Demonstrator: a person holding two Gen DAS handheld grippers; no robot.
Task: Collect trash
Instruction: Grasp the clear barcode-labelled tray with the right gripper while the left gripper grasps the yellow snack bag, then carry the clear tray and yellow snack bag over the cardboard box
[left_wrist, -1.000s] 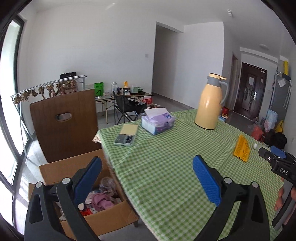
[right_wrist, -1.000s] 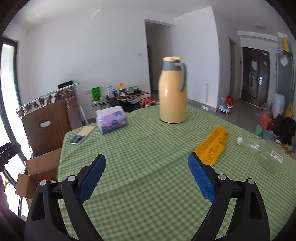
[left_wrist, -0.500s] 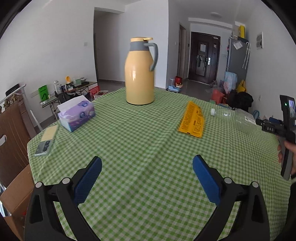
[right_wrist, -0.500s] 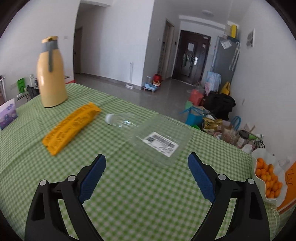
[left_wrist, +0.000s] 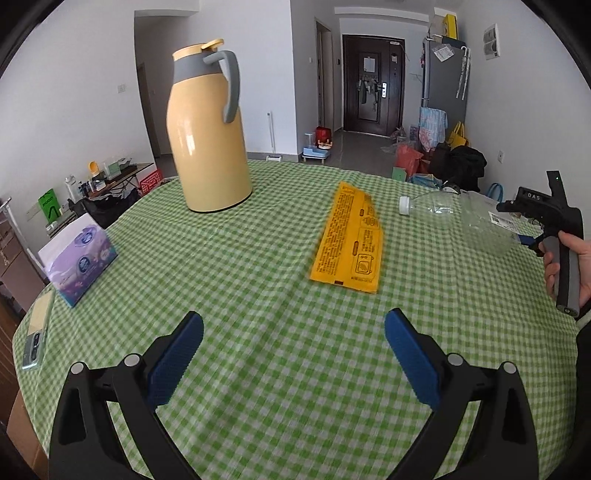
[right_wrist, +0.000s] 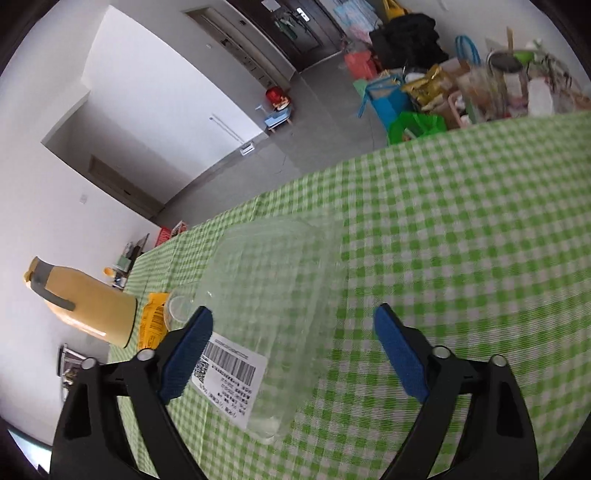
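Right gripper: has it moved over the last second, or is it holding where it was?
Yes. The right gripper has swung away from the yellow jug, along the table to the clear plastic container, which now lies between its jaws; they have just been closing.

Table (left_wrist: 258, 369), green-check cloth.
Holds yellow jug (left_wrist: 207, 136), tissue box (left_wrist: 79, 258), phone (left_wrist: 33, 345), yellow wrapper (left_wrist: 351, 240), clear bottle (left_wrist: 428, 205), clear container (right_wrist: 273, 295).

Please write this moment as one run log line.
left gripper: open, empty | right gripper: open, closing around clear container | yellow wrapper: on table
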